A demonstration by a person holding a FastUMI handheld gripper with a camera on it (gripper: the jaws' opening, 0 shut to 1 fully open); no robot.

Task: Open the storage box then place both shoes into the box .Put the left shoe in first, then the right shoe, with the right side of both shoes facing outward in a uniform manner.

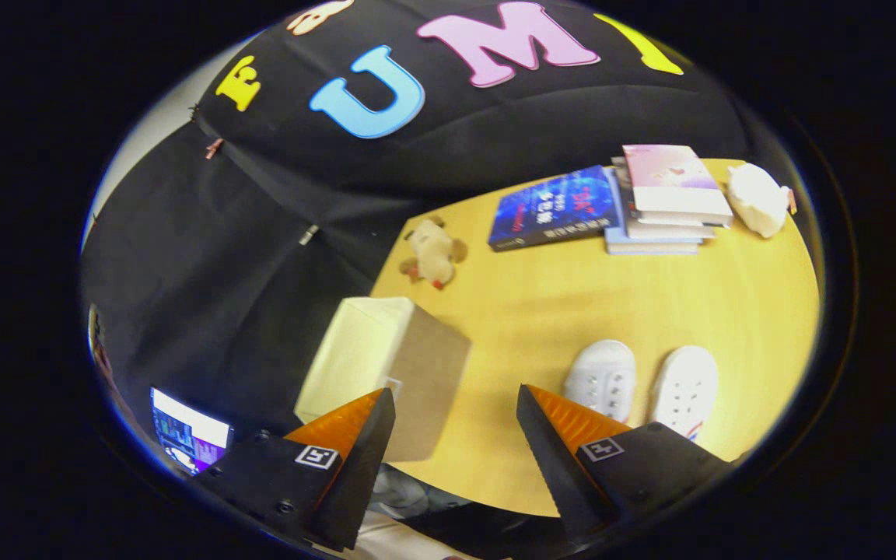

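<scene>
The gripper (pixel 456 400) hangs above the near edge of a yellow wooden worktop (pixel 541 311), its fingers spread wide apart and holding nothing. Just ahead of the left finger stands the storage box (pixel 390 365), a pale cardboard-coloured box with its lid shut; its contents cannot be seen. Just beyond the right finger, a pair of white shoes (pixel 642 381) sits side by side on the worktop, toes pointing away from the gripper, well apart from the box. Farther back, a small plush toy (pixel 432 253) lies near the worktop's left edge, a blue book (pixel 553 208) lies flat beside a stack of books (pixel 670 202), and a white plush toy (pixel 759 201) rests just beside the stack. Black cloth walls the booth behind. A lit screen (pixel 187 439) glows low beside the left finger.
</scene>
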